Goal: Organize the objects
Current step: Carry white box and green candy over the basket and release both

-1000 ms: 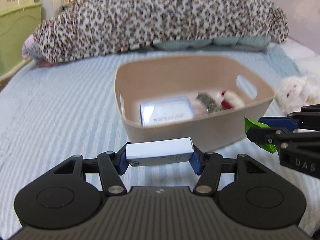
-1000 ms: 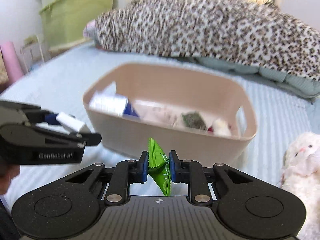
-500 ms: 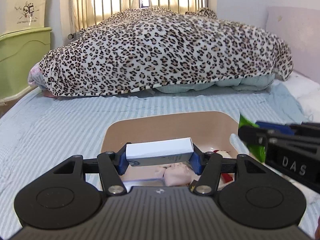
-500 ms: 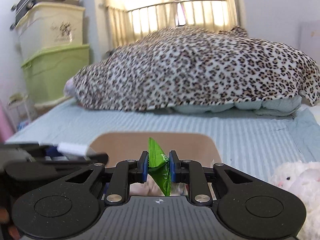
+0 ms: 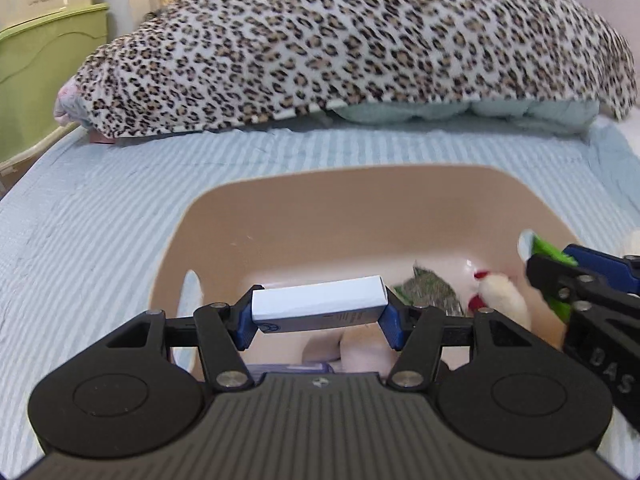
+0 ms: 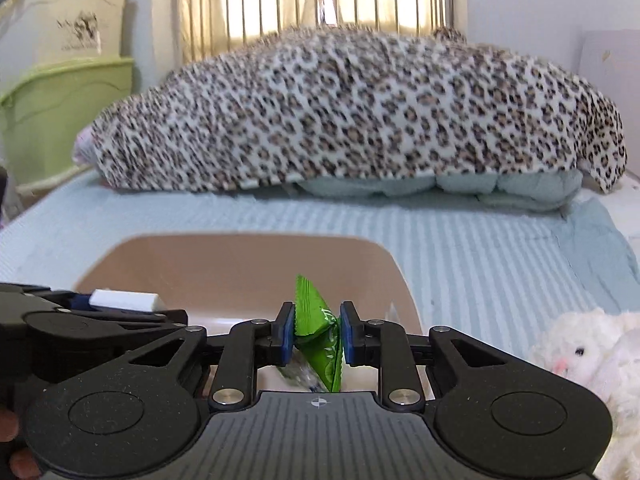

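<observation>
Both grippers have advanced from outside the beige bin (image 5: 280,232) to over its opening. Left gripper (image 5: 320,316) clamps the white box (image 5: 318,305) crosswise, directly above the bin's floor. Right gripper (image 6: 314,334) pinches the green packet (image 6: 318,328) over the bin's right half.

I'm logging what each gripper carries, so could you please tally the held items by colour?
White: 1, the box in the left gripper.
Green: 1, the packet in the right gripper.
Total: 2, both above the beige bin.
</observation>
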`<state>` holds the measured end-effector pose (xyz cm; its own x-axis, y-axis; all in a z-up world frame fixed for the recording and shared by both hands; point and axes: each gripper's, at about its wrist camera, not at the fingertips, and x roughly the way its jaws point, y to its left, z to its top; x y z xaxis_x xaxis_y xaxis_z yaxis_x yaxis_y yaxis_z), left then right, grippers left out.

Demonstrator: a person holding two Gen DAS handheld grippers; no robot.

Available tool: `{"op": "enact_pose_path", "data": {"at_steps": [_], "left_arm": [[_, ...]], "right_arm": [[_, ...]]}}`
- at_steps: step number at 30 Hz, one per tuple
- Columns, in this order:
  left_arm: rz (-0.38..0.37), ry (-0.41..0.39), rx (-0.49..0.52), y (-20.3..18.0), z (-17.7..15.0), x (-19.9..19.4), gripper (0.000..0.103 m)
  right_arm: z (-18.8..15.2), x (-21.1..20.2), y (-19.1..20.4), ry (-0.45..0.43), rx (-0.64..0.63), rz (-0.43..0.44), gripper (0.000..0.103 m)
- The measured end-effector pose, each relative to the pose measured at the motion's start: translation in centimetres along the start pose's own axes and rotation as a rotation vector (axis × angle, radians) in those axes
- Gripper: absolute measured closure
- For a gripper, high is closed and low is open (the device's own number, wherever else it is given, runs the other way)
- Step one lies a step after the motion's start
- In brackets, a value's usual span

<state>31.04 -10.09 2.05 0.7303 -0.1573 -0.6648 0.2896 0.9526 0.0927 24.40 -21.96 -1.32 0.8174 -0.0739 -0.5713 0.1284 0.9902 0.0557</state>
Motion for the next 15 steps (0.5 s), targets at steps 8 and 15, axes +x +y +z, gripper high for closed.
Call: {"op": "enact_pose_path", "data": {"at_steps": [8, 15], "left_arm": [[-0.029, -0.003, -0.125, 2.0, -0.3, -2.4, 0.018], [-0.044, -0.015, -0.154, 3.0, -0.3, -5.7, 0.017]], "right_arm": [[0.3, -2.4, -0.4, -0.007, 0.062, 0.012, 0.02], [1.1, -6.9, -0.2, -0.056, 0.071, 0.012, 0.0]]}}
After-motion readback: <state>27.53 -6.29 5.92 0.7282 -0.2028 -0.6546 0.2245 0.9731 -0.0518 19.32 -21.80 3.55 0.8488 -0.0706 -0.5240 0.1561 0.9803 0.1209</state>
